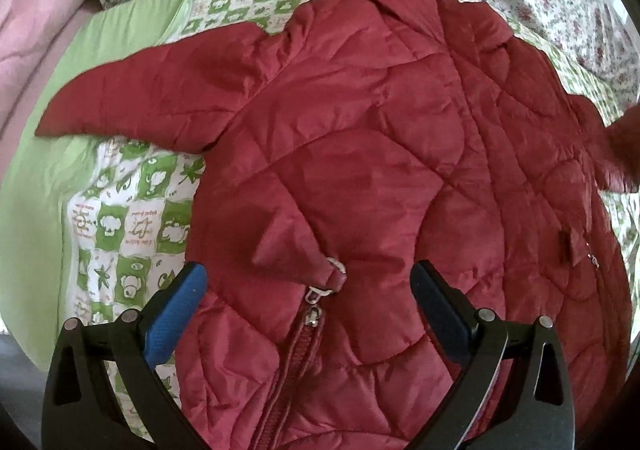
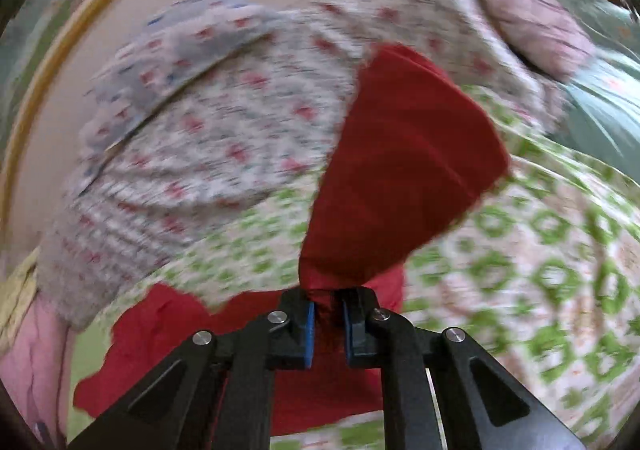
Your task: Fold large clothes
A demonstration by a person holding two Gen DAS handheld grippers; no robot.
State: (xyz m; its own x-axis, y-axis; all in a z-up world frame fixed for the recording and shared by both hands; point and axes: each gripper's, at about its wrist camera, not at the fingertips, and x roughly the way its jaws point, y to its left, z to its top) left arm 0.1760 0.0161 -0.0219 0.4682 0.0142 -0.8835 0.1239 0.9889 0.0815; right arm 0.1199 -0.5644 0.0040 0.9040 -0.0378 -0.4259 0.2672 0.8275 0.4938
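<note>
A dark red quilted puffer jacket (image 1: 360,154) lies spread on a bed covered by a green-and-white checked quilt (image 1: 128,234), its zip pull (image 1: 316,292) near the bottom of the left wrist view. The left tongs (image 1: 308,290) stand wide above the zip, gripping nothing. The right tongs (image 2: 327,314) are clamped on a bunched piece of the jacket's red fabric (image 2: 404,170), lifted clear of the quilt. That view is blurred, so the floral bedding (image 2: 224,122) behind is hard to make out, and which part of the jacket is pinched cannot be told.
</note>
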